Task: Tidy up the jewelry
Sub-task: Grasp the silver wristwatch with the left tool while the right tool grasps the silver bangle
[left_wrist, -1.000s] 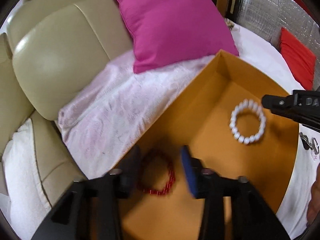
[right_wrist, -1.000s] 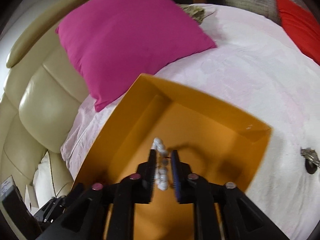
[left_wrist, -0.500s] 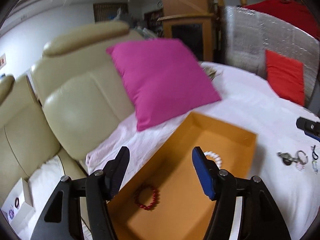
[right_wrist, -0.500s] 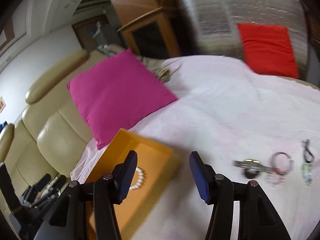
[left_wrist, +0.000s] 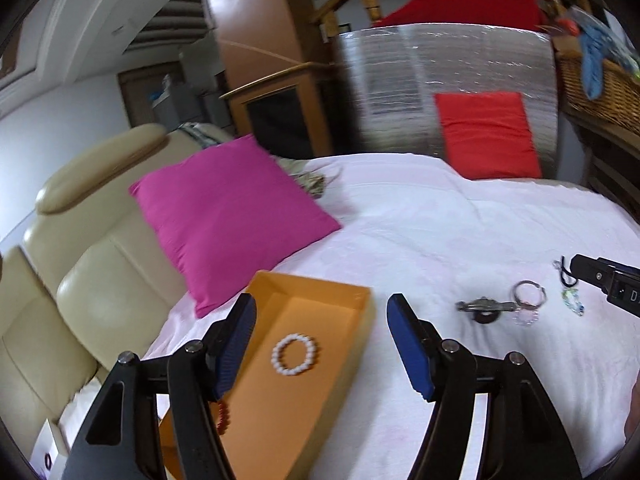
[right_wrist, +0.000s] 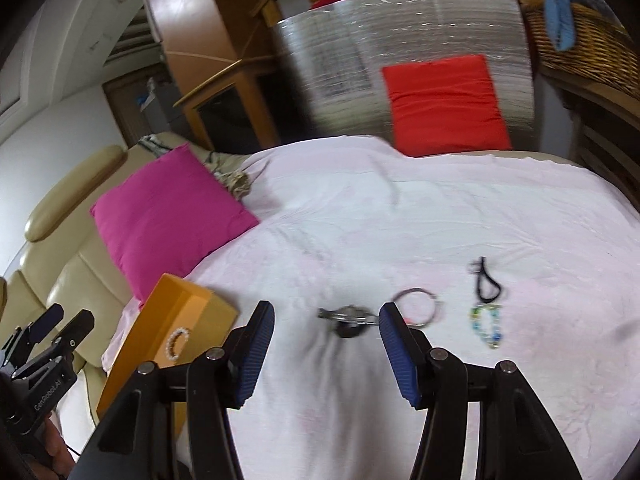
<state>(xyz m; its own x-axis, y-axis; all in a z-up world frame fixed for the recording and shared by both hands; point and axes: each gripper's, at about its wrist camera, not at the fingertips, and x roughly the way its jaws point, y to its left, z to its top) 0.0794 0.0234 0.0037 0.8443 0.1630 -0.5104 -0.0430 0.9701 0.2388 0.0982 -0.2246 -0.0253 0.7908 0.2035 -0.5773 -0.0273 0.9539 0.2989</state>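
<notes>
1. Claws first: my left gripper [left_wrist: 320, 344] is spread with nothing between its blue pads, having just finished widening, and my right gripper [right_wrist: 326, 346] is spread and empty too.
2. Orange box [left_wrist: 352, 300] sits just beyond my left claw on the white bedsheet [right_wrist: 400, 220]. Inside it lie 2 pieces already put away: the white bead bracelet [left_wrist: 295, 354] flat on the box floor, and the red bead bracelet [left_wrist: 224, 416], half hidden behind my left finger.
3. Work left lies ahead of my right claw, on the sheet and well apart from the box. I count about 4 pieces: a metal clip [right_wrist: 347, 317] sitting on a dark round piece, a thin silver bangle [right_wrist: 418, 307] just beside it, a black cord [right_wrist: 486, 280] farther right, and a blue-green bead string [right_wrist: 488, 326] below that cord.
4. My judgement: 2 in, roughly 4 to go, so I am perhaps a third done. The clip is nearest my right claw and looks the likely next pick.
5. Farther off, a magenta pillow [left_wrist: 228, 216] leans on the cream sofa [left_wrist: 80, 300], and a red cushion [right_wrist: 444, 104] stands against a silver panel.
</notes>
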